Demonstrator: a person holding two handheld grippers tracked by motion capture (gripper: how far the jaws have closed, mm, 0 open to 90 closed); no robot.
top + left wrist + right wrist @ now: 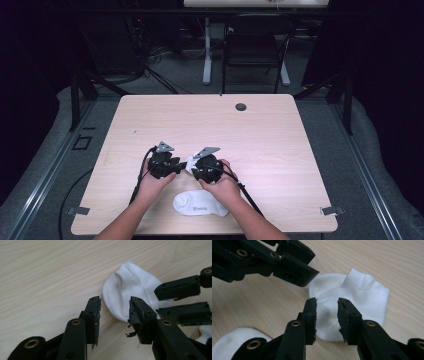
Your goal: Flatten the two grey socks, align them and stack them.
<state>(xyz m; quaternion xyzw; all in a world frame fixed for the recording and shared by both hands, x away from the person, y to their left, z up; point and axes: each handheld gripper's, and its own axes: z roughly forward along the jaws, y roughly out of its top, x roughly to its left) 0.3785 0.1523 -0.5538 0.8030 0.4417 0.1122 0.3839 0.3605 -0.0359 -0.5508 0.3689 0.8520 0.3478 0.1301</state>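
both grippers open over a white sock [352, 292] — none gripped

The far half of the wooden table [260, 125] lies bare apart from a small round cable port [241, 107] near its back edge, so both sides and the far end give open passage. Near the person, the left gripper [176, 167] and right gripper [192, 169] crowd close over a white sock [130, 290], each blocking the other's path. A second white sock [200, 204] lies at the near edge between the forearms.
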